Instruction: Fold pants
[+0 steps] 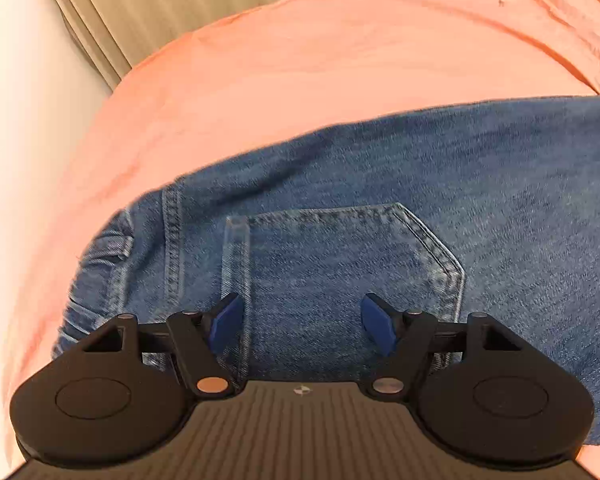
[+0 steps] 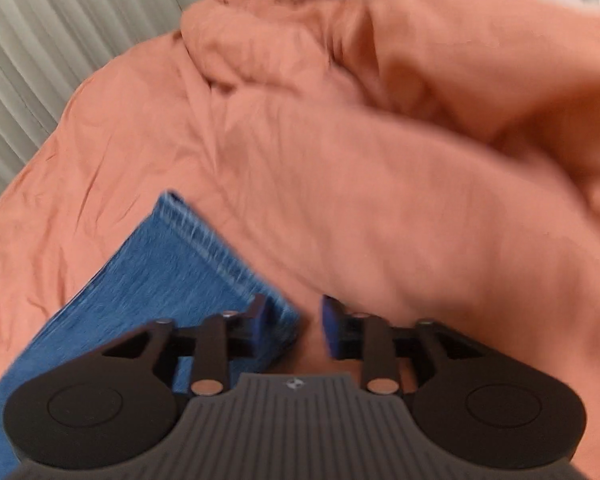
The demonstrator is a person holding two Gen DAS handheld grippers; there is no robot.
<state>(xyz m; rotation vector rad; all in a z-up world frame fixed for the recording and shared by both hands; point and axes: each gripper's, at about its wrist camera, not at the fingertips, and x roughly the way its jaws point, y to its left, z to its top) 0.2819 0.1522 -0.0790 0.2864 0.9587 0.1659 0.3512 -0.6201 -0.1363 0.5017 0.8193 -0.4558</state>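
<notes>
Blue denim pants (image 1: 380,200) lie flat on an orange bedsheet (image 1: 300,60). In the left wrist view I see the seat with a back pocket (image 1: 340,272) and the waistband (image 1: 96,280) at the left. My left gripper (image 1: 300,320) is open and hovers over the back pocket, holding nothing. In the right wrist view a pant leg (image 2: 152,280) ends in a stitched hem (image 2: 220,256). My right gripper (image 2: 294,328) is open at the hem's near corner, with denim lying between its blue pads (image 2: 332,332). The view is motion-blurred.
The orange sheet (image 2: 340,160) is rumpled into a thick bunch (image 2: 420,52) at the far right. Pleated beige curtains (image 1: 180,0) hang behind the bed. A white wall (image 1: 20,120) runs along the left side.
</notes>
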